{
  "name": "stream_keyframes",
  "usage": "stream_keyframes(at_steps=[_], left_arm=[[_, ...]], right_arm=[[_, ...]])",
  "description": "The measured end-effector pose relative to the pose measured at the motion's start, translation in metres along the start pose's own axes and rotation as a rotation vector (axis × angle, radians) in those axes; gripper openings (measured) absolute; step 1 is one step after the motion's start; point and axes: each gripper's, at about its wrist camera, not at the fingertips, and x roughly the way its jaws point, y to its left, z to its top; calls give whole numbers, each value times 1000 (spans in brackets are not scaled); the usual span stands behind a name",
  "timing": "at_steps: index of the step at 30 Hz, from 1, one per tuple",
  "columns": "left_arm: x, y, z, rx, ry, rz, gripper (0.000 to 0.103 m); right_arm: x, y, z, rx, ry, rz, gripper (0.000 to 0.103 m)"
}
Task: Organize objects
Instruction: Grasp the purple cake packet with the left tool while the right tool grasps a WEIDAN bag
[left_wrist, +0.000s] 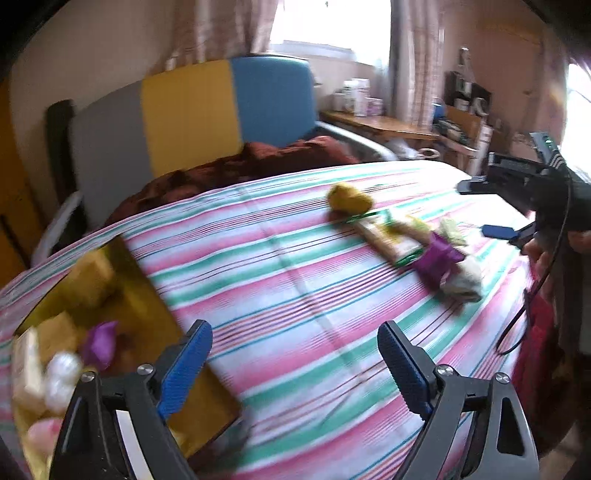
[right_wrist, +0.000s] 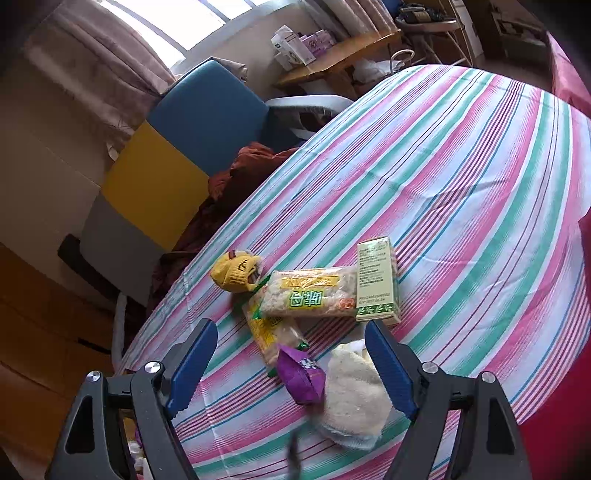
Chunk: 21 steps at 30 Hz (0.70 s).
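A: Two handheld grippers over a striped bedspread (right_wrist: 461, 192), mid-tidy. Right gripper (right_wrist: 291, 363) spread wide, nothing between the pads, hanging just above a small heap of snacks. Left gripper (left_wrist: 295, 363) also spread & empty, beside a gold box (left_wrist: 147, 295) at the bed's near-left corner.

B: What's in the heap?

A: Purple packet (right_wrist: 301, 376) closest to the right gripper, touching a cream towel (right_wrist: 354, 391). Behind them two clear rice-cracker packs (right_wrist: 306, 293), one overlapping the other, a green carton (right_wrist: 376, 280) against the upper pack's end, and a yellow pouch (right_wrist: 236, 275) at the far side.

B: And the box?

A: Already holds stuff: something purple, pale round pieces. Left view is smeared, so can't ID them w/ certainty.

B: How will the packets handle?

A: Light, I'd judge. The purple one's foil-like, crinkly, prob. slippery; pinch it across the middle, not by a tail end. Cracker packs look brittle inside, so grip across the short width, gently. Carton's stiff, easiest to take by its flat sides. Towel's soft; any bunched fold will do.
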Motion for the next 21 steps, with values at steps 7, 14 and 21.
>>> stream_keyframes(at_steps=[7,14,21], left_arm=[[42,-50,32,172,19,-157,64],[87,-98,49,347,54,-293,61],[125,-130,61,392,87,-391,70]], right_arm=[[2,-8,1,48,15,62,84],[7,-13,2,85,39,91,84],[11,-15,3,95,60,95,84]])
